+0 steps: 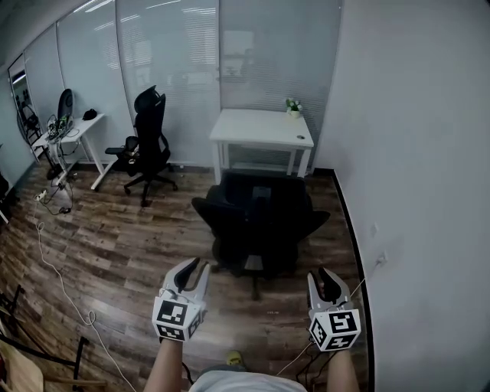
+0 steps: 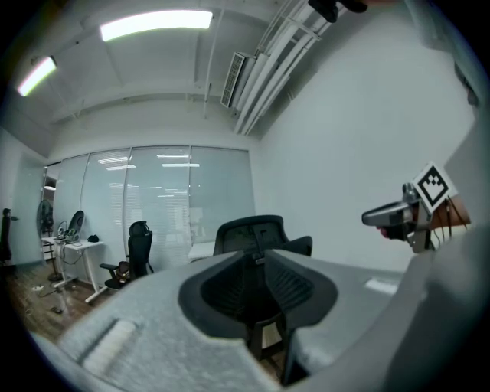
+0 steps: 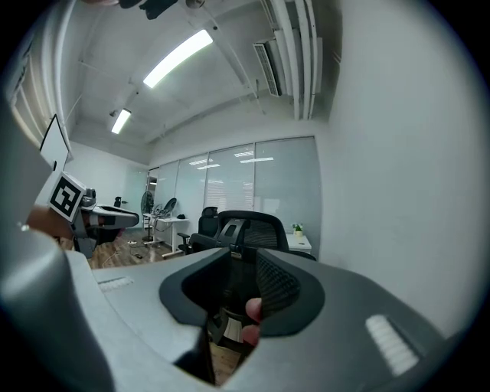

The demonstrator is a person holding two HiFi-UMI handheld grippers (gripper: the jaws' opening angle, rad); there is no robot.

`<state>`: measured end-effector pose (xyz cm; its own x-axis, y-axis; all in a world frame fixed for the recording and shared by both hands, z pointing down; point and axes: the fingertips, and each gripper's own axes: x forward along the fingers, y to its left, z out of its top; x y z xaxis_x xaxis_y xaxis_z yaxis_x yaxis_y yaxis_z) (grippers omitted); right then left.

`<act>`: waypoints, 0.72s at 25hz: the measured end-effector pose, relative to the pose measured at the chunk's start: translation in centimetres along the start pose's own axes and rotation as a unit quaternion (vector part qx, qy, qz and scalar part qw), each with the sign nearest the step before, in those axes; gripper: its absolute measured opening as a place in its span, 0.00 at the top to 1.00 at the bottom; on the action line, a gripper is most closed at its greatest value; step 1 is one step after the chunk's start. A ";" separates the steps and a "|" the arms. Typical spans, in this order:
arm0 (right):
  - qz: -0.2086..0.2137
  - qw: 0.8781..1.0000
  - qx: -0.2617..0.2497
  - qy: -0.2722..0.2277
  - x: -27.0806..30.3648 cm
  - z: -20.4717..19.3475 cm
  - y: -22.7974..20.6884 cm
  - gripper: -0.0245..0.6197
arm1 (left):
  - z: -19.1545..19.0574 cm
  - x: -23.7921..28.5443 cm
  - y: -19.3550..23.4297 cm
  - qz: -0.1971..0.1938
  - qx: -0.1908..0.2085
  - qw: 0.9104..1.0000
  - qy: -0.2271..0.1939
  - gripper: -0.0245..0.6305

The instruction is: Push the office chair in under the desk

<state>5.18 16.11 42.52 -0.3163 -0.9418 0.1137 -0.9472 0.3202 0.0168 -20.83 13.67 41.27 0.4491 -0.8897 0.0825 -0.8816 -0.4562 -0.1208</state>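
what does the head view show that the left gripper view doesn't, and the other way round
Only the head view: the potted plant on the white desk, and the marker cube on the left gripper.

Only the left gripper view: the ceiling lights, the vent and the pipes along the ceiling.

Both: the office chair standing in front of the white desk, the second black chair at the left, the glass wall, and the right gripper.

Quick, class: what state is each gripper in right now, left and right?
Left gripper: open, jaws partly apart, holding nothing.
Right gripper: open, jaws partly apart, holding nothing; the office chair stands ahead, untouched.
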 end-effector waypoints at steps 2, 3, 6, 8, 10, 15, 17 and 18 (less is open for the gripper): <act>-0.002 1.000 0.000 0.000 1.9 0.2 0.2 0.83 | -0.1 1.5 1.6 -0.004 0.000 1.000 0.000 0.84; -0.004 1.000 -0.001 0.000 2.8 0.2 0.2 0.83 | -0.2 2.1 2.3 -0.006 -0.001 1.000 0.001 0.84; -0.006 1.000 -0.004 0.004 4.9 0.1 0.1 0.83 | -0.9 4.2 3.7 -0.016 -0.003 1.000 0.006 0.84; -0.010 1.000 -0.007 0.006 6.1 0.0 -0.6 0.83 | -1.3 5.7 4.1 -0.022 -0.003 1.000 0.009 0.84; -0.015 1.000 -0.008 0.006 7.2 0.2 -1.4 0.83 | -1.4 7.3 4.4 -0.029 -0.002 1.000 0.011 0.84; -0.019 1.000 -0.013 0.012 9.9 -0.3 -3.5 0.83 | -2.1 11.0 4.5 -0.048 0.000 0.999 0.019 0.84; -0.016 1.000 -0.016 0.013 11.3 -0.3 -4.5 0.83 | -2.1 12.6 4.6 -0.052 0.000 0.998 0.024 0.84; -0.012 1.000 -0.016 0.012 12.1 -0.2 -4.9 0.83 | -2.1 13.5 4.7 -0.051 0.001 0.998 0.024 0.84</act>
<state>6.02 3.15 44.04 -0.2914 -0.9467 0.1373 -0.9523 0.3007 0.0521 -19.24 -0.48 43.84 0.5293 -0.8366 0.1411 -0.8311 -0.5448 -0.1121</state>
